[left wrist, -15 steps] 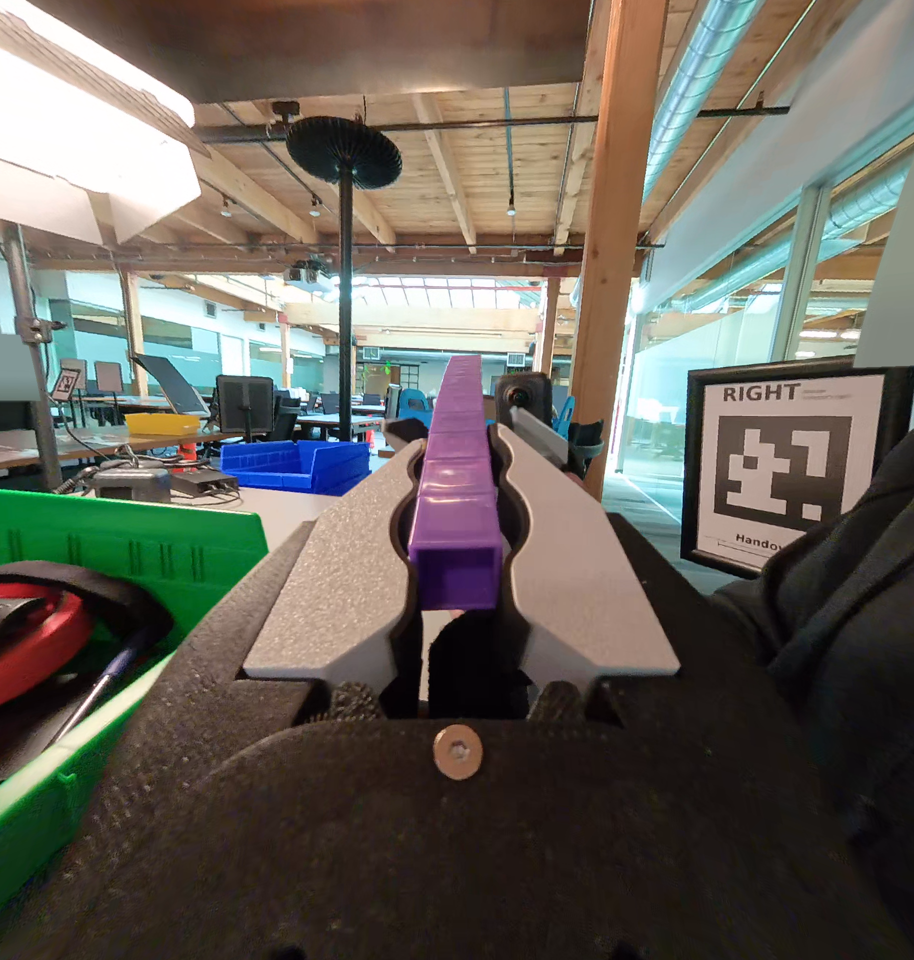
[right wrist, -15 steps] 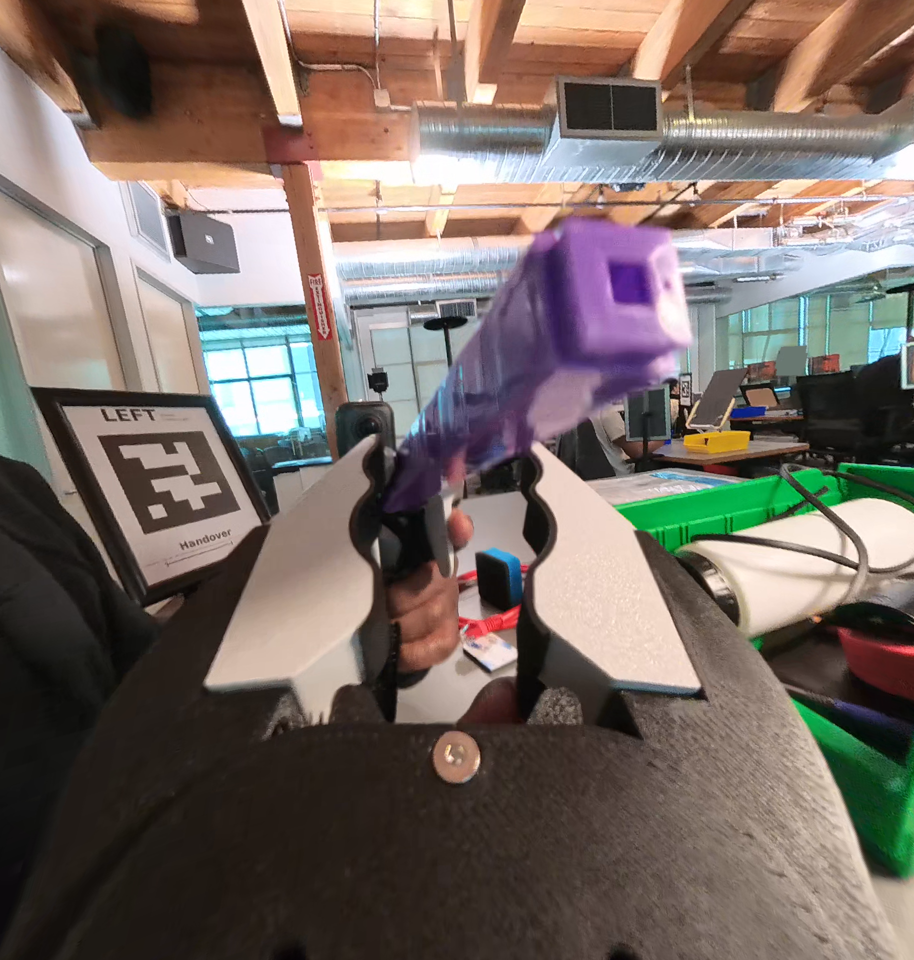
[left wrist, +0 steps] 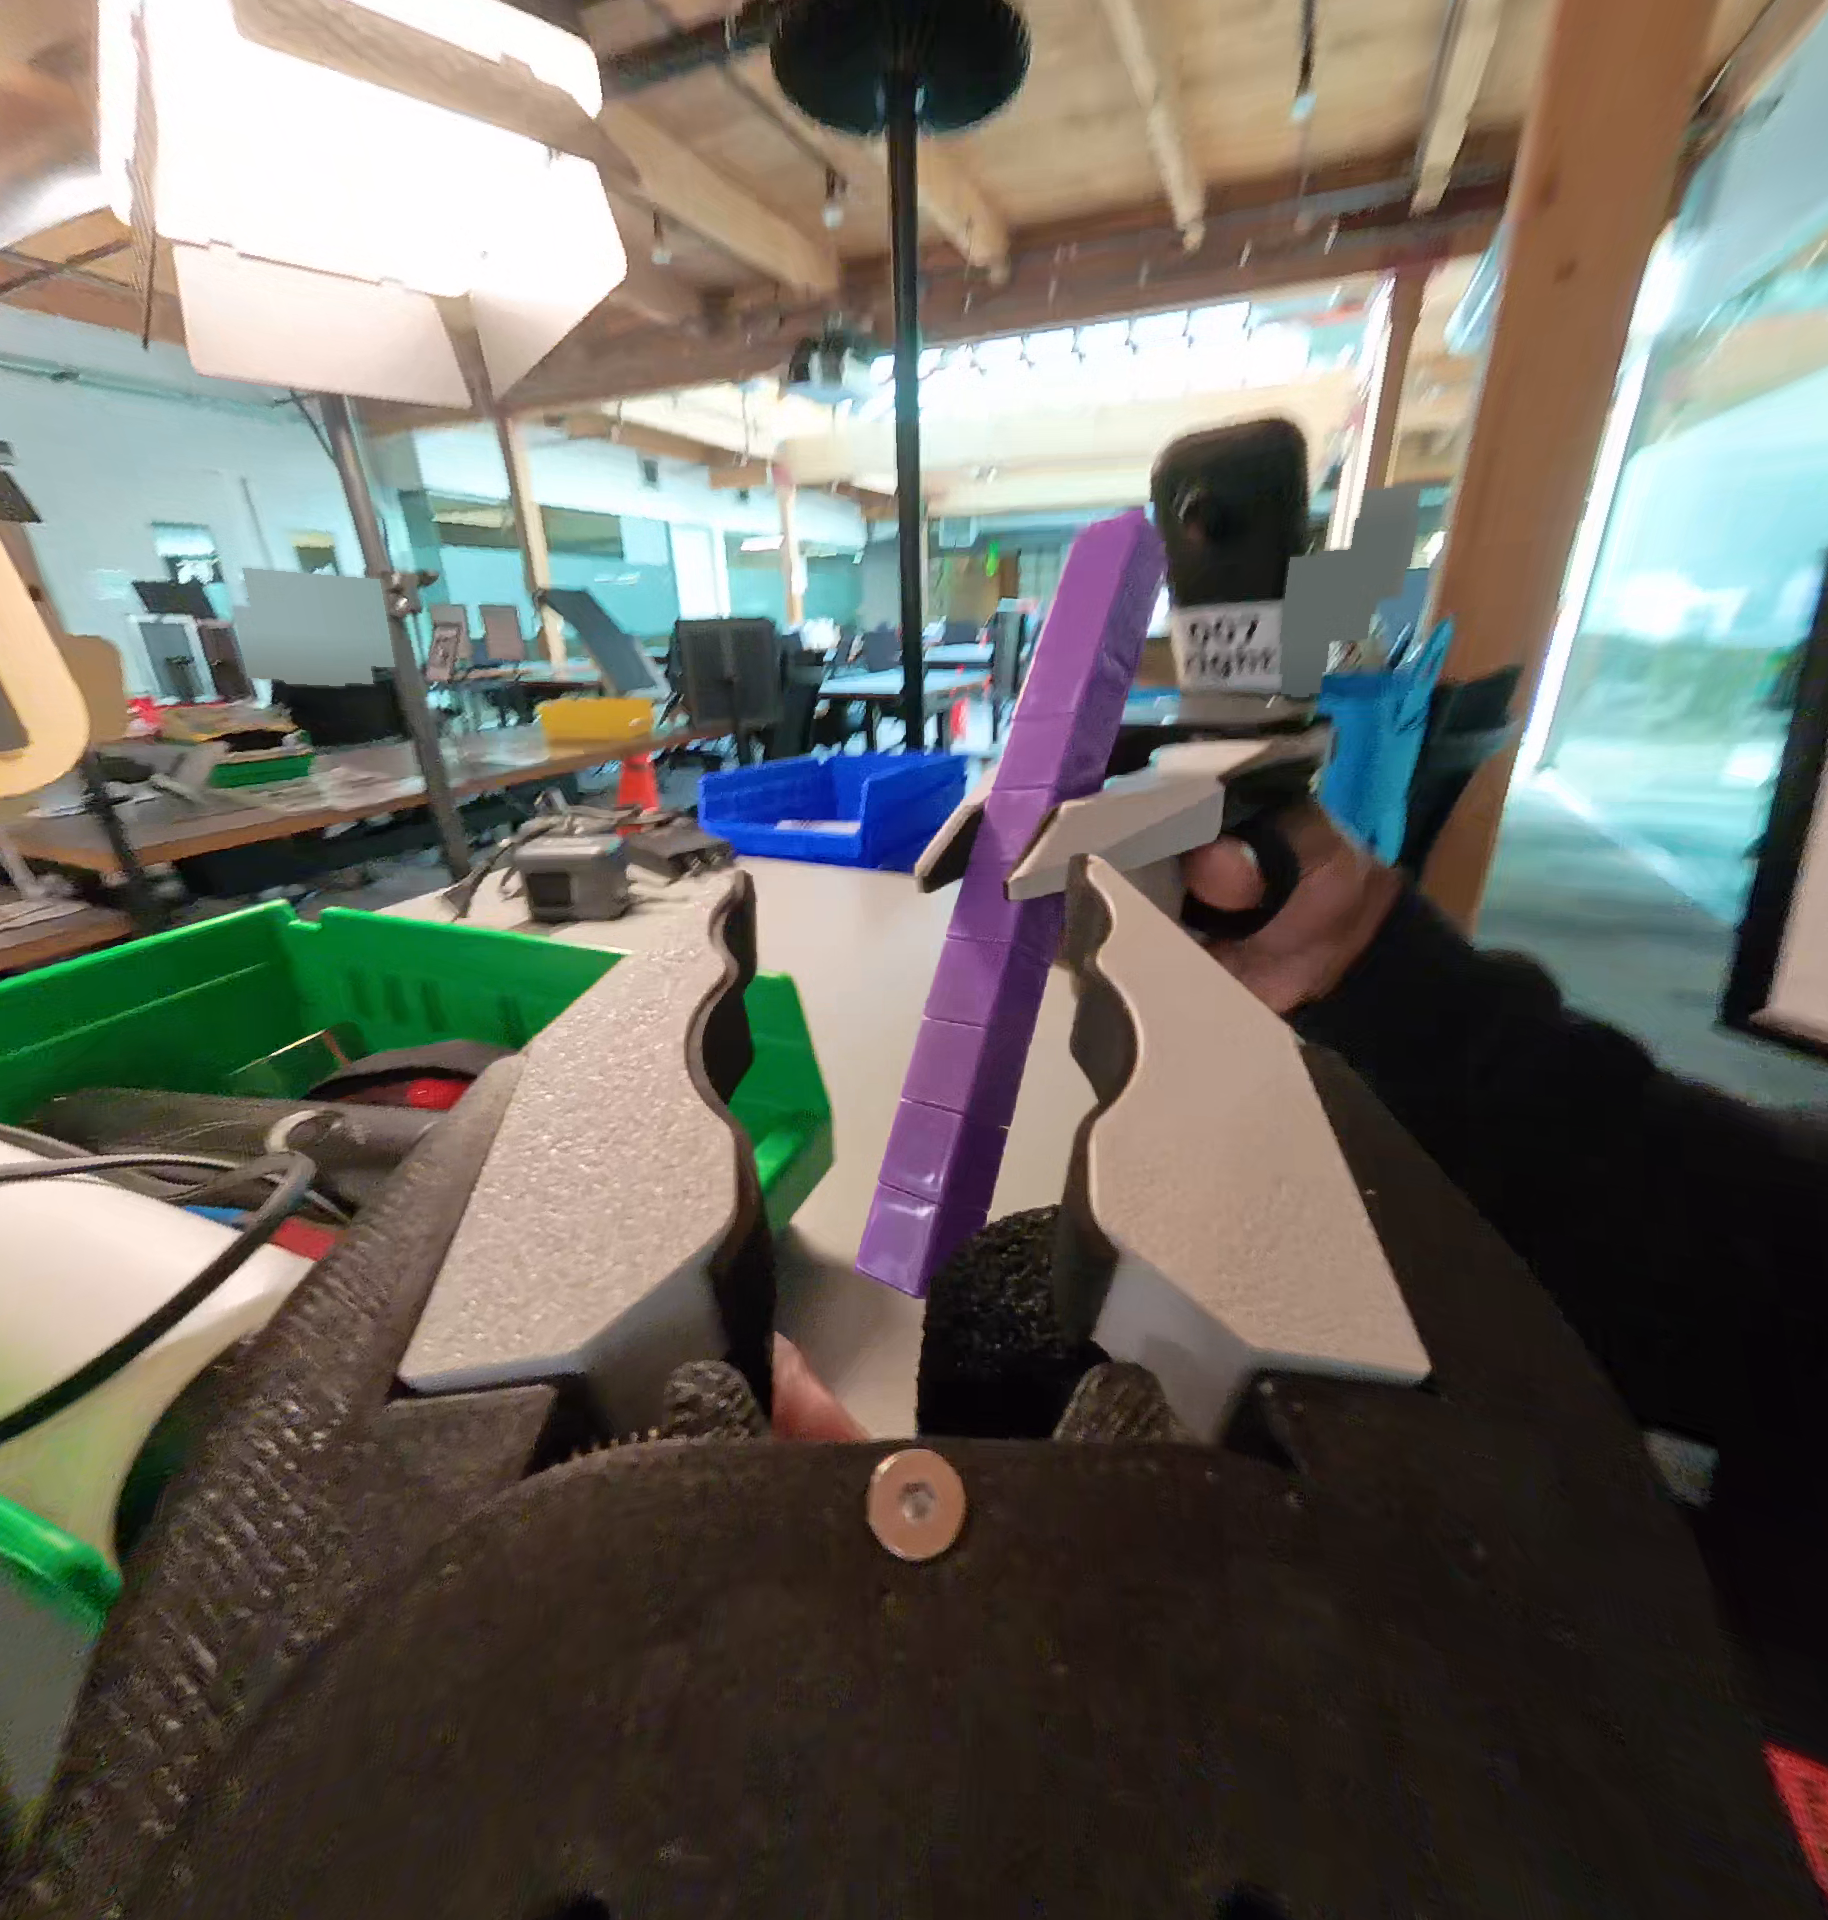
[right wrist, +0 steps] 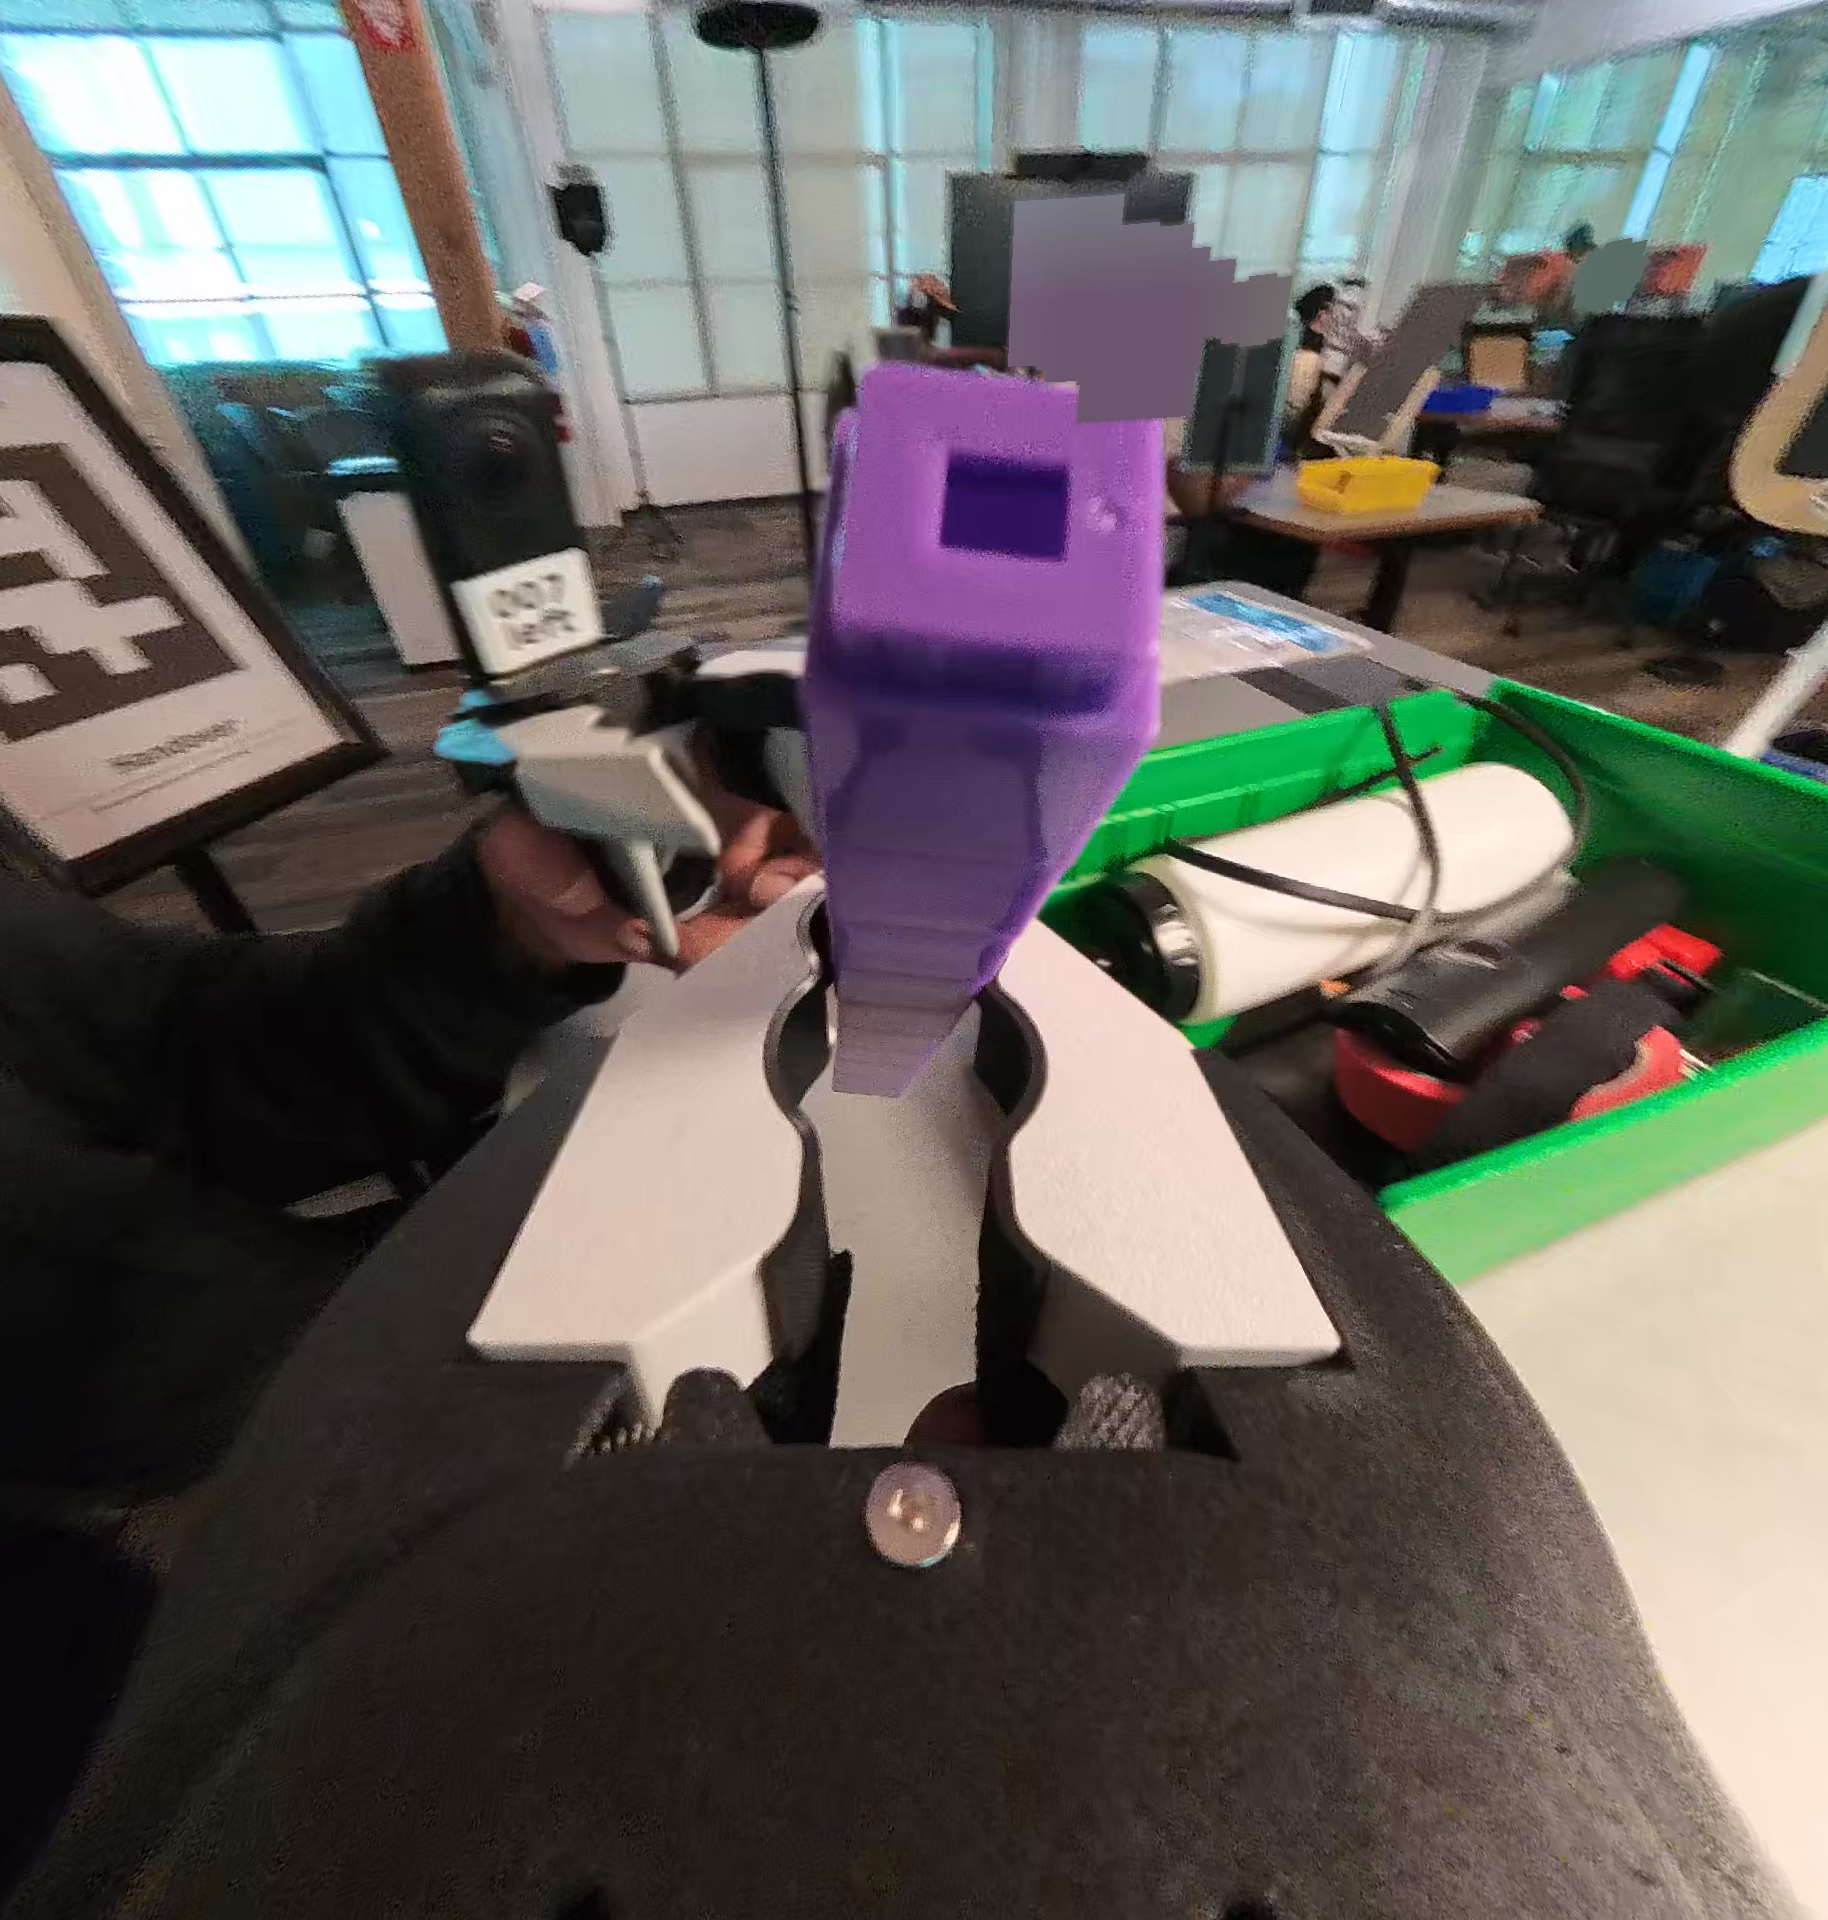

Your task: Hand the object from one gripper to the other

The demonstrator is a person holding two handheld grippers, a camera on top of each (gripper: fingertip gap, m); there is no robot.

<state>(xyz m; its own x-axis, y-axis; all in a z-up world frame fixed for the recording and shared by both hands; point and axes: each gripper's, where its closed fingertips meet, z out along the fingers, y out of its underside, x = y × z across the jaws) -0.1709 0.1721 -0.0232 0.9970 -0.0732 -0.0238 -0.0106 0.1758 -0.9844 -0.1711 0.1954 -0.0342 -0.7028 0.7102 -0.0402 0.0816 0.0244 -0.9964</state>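
A long purple bar of joined blocks (left wrist: pixel 1003 935) stands steeply tilted in the left wrist view. My right gripper (left wrist: pixel 983 875) is shut on its middle there, and a hand holds that gripper. My left gripper (left wrist: pixel 910 904) is open wide. The bar's lower end hangs between the left fingers without touching either. In the right wrist view my right gripper (right wrist: pixel 899 977) is clamped on the purple bar (right wrist: pixel 951 748), whose hollow square end points up toward the camera. My left gripper (right wrist: pixel 671 894) sits off to the left there, apart from the bar.
A green bin (left wrist: pixel 577 966) on the left holds a white roll (right wrist: pixel 1357 883), cables and red items. The grey table top (left wrist: pixel 868 935) lies below. A blue bin (left wrist: pixel 837 810) and a black lamp pole (left wrist: pixel 905 416) stand behind. A framed marker sign (right wrist: pixel 89 623) and a wooden post (left wrist: pixel 1554 416) flank the space. Only a small space, under 4 cm, lies between the two pairs of fingers.
My left gripper has opened and let go of the purple bar. My right gripper has shut on it and now carries it. Both views have tilted downward.
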